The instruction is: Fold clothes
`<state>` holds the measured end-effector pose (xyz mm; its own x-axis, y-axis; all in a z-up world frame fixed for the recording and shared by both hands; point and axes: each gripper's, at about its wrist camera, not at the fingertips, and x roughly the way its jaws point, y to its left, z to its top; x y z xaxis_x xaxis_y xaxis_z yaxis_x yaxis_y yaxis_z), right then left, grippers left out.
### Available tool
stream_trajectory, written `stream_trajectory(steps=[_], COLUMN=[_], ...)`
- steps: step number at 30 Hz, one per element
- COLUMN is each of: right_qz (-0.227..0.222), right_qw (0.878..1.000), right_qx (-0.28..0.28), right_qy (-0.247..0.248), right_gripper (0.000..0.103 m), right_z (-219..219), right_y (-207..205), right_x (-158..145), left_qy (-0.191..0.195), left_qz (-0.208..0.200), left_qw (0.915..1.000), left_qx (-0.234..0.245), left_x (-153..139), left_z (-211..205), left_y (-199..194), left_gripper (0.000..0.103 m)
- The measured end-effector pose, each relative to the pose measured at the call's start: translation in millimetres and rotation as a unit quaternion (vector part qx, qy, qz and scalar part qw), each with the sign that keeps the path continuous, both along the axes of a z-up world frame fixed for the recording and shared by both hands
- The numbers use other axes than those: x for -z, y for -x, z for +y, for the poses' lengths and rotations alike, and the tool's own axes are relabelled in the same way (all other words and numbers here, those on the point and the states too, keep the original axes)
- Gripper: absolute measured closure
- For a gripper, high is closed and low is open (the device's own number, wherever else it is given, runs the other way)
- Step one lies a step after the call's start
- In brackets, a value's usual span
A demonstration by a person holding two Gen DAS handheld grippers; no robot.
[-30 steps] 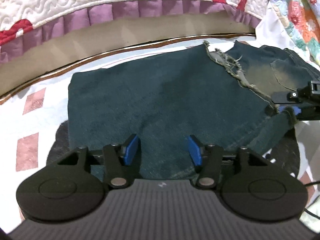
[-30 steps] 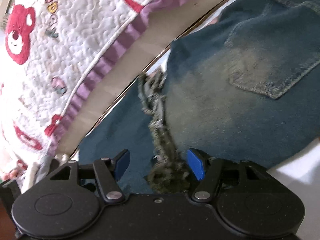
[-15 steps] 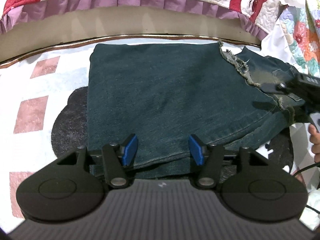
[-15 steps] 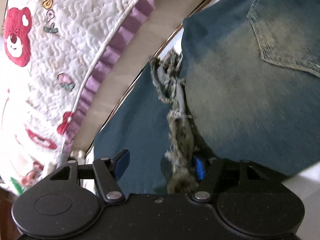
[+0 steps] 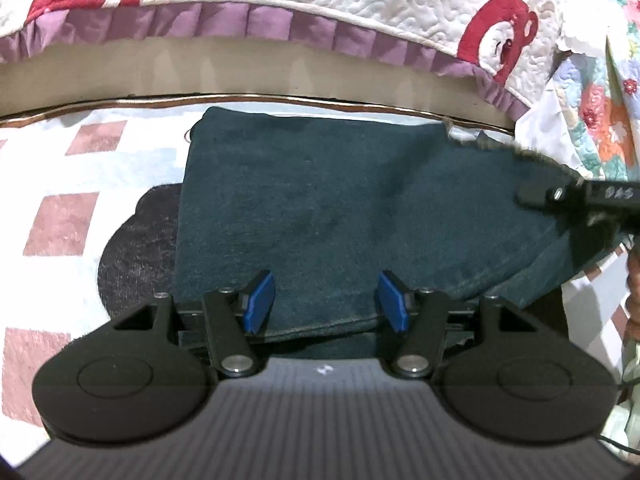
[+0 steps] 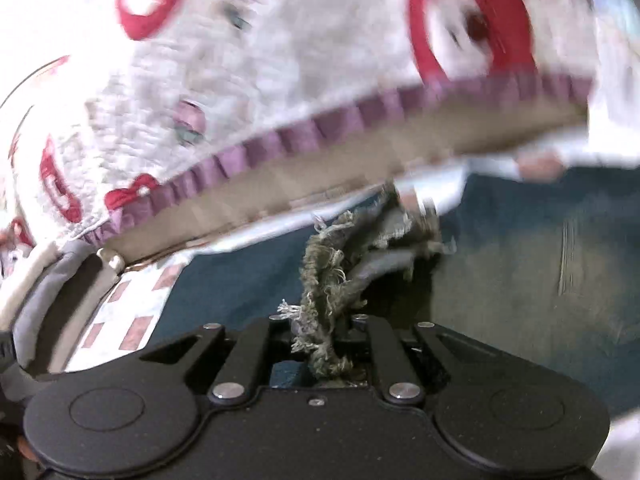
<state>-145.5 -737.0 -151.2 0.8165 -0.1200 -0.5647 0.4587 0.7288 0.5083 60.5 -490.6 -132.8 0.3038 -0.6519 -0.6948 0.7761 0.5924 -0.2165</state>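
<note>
In the left wrist view, a pair of dark jeans (image 5: 340,208) is seen lying folded on a checked blanket (image 5: 68,184), close to the foot of a quilted bedspread with a purple frill (image 5: 256,20). The left gripper (image 5: 326,300) is held low over the near edge of the jeans, its 2 blue pads (image 5: 260,300) spread wide with only flat denim between them; nothing is pinched. It is probably kept there so that the near edge can be taken or pressed down when needed. At the right of this view the right gripper (image 5: 560,196) is seen reaching in over the far corner of the jeans, where the frayed hem (image 5: 532,158) is raised off the lower layer.

In the right wrist view, much blurred, the right gripper (image 6: 320,332) is seen pressed together on the frayed hem (image 6: 324,276), a ragged bunch of threads and denim standing up between the 2 fingers. The hem is gripped at its thick edge, most likely because that gives a firm hold for carrying the leg end across. Faded denim (image 6: 532,280) lies to the right of the hem, darker denim to its left, and the bedspread (image 6: 280,60) fills the top. The fold is judged to be under way, with the leg end lifted but not yet laid down.
</note>
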Motion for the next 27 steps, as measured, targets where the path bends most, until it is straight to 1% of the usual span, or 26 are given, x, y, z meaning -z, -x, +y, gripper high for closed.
stream_trajectory(steps=[2,3,4,5,6,8,10,11,12,13,15,17,18,20,21,24,26,27], right_qz=[0.022,0.022,0.019,0.02,0.021,0.021,0.019,0.014,0.007,-0.001,-0.017,-0.032,-0.039,-0.046,-0.049,-0.043,-0.027,-0.015], right_qw=[0.997,0.996,0.995,0.994,0.994,0.993,0.993,0.993,0.994,0.996,0.999,0.999,0.998,0.996,0.993,0.985,0.976,0.971], right_qx=[0.032,0.04,0.039,0.04,0.041,0.04,0.039,0.038,0.033,0.027,0.02,0.01,0.007,0.007,0.007,0.012,0.016,0.022], right_qy=[-0.061,-0.08,-0.091,-0.098,-0.101,-0.106,-0.109,-0.108,-0.101,-0.09,-0.039,0.017,0.039,0.082,0.103,0.167,0.215,0.236], right_gripper=[0.085,0.085,0.076,0.06,0.056,0.049,0.049,0.055,0.069,0.094,0.094,0.095,0.095,0.096,0.096,0.096,0.096,0.096], right_z=[-11,-12,-13,-14,-16,-19,-23,-24,-24,-23,-14,-5,-3,-7,-9,-34,-52,-61], right_y=[4,5,5,5,3,-2,-10,-14,-17,-19,-20,-19,-18,-12,-8,17,43,58], right_x=[14,19,22,24,26,31,37,39,39,37,21,-2,-15,-48,-65,-118,-143,-149], left_qy=[-0.005,-0.008,-0.012,-0.014,-0.015,-0.018,-0.019,-0.02,-0.021,-0.02,-0.008,0.021,0.028,0.016,0.018,0.042,0.044,0.036], left_qz=[-0.003,-0.005,-0.007,-0.009,-0.011,-0.011,-0.012,-0.013,-0.013,-0.014,-0.009,0.001,0.005,0.003,0.001,-0.001,-0.008,-0.015], left_qw=[1.0,1.0,0.9999,0.9999,0.9998,0.9998,0.9997,0.9997,0.9997,0.9997,0.9999,0.9998,0.9996,0.9999,0.9998,0.9977,0.9942,0.9926], left_qx=[0.0,0.001,0.002,0.003,0.003,0.002,0.002,0.002,0.003,0.003,0.003,0.005,0.005,0.003,0.01,0.052,0.098,0.115], left_x=[2,3,4,5,6,6,6,5,5,4,1,-6,-10,-25,-36,-67,-73,-69], left_z=[0,-1,-1,-1,-2,-3,-4,-4,-4,-4,-3,0,0,-11,-18,-39,-62,-74], left_y=[1,1,2,3,4,5,5,6,6,6,6,4,3,-1,-3,-8,-3,2], left_gripper=[0.046,0.046,0.046,0.046,0.046,0.045,0.045,0.045,0.045,0.045,0.045,0.045,0.045,0.045,0.045,0.044,0.04,0.04])
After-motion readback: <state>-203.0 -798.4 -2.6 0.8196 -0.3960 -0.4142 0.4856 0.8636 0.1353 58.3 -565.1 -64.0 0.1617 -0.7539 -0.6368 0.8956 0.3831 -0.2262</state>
